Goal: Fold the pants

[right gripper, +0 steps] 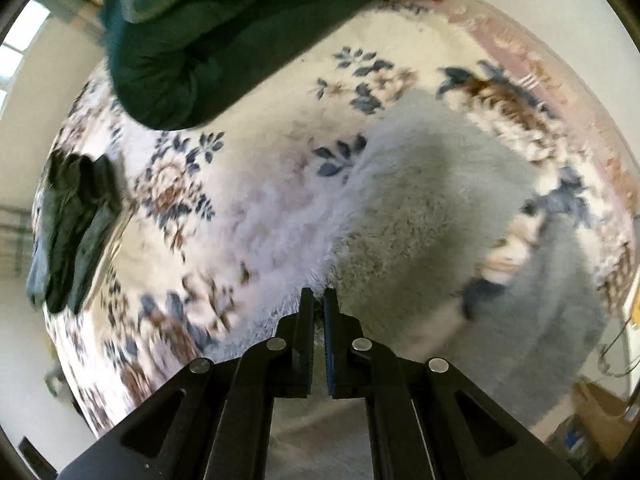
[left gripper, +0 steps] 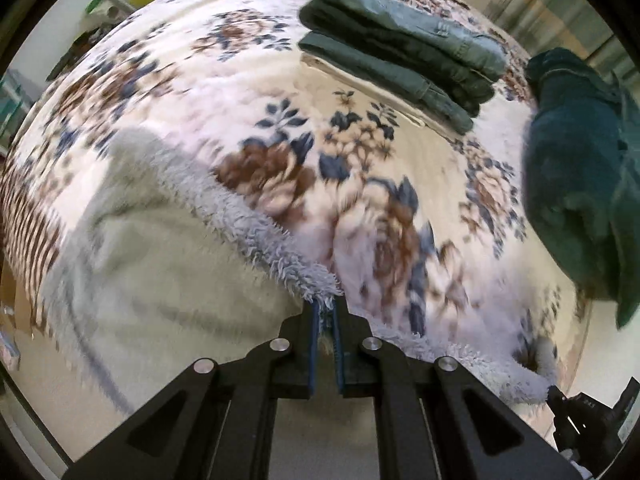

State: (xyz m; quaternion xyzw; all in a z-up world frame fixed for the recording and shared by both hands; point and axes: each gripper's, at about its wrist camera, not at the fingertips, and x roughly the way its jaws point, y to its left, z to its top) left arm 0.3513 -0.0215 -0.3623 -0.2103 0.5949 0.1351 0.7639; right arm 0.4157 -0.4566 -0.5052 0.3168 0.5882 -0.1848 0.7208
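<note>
Both grippers pinching the fuzzy pants

Left gripper (left gripper: 325, 312) and right gripper (right gripper: 319, 300) fingers are clamped on the fluffy grey pants' (left gripper: 160, 248) edge at bottom centre, probably to carry a fold over the floral bed (left gripper: 360, 152); folded green pants (left gripper: 400, 52) sit upper right.

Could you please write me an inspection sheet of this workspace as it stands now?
Surface: floral blanket covering a bed, blurred by motion.
Job's things: fluffy pale pants, an edge pinched by both grippers, lifted partly off the blanket.
Clutter: stack of folded green pants at the far side; dark teal garment lying apart from the stack.
Grippers: left gripper shut on the pants' fleecy edge; right gripper shut on the same fabric.
Cables: thin cord or wire off the bed's edge, too blurred to identify.
Surroundings: cardboard box on the floor; pale walls; window; green and yellow items beyond the bed.
</note>
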